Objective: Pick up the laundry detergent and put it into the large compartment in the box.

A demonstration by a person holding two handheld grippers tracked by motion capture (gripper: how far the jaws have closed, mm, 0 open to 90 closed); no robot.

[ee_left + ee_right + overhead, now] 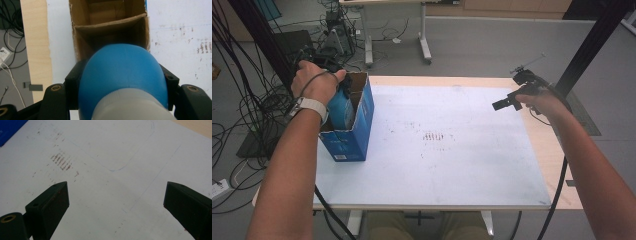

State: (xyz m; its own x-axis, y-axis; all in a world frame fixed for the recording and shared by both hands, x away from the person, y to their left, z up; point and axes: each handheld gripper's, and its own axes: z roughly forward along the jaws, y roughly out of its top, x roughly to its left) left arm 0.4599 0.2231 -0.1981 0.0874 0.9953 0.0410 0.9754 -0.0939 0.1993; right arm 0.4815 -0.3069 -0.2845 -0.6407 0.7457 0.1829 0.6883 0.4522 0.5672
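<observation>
Care matters here: we hold the blue bottle [122, 75] clamped in the left gripper [120, 82] above the cardboard box [357, 125] at nine o'clock, so we should lower it straight into the near compartment, right gripper [115, 202] wide open and empty.

Blue bottle [122, 75] hides box [110, 32] bottom, cap cut off.

The high view looks down over the white board [437, 145]; both claw cameras face it closely, sharing its stains [61, 161].

Blue bottle [120, 72], blue box [357, 125]
</observation>
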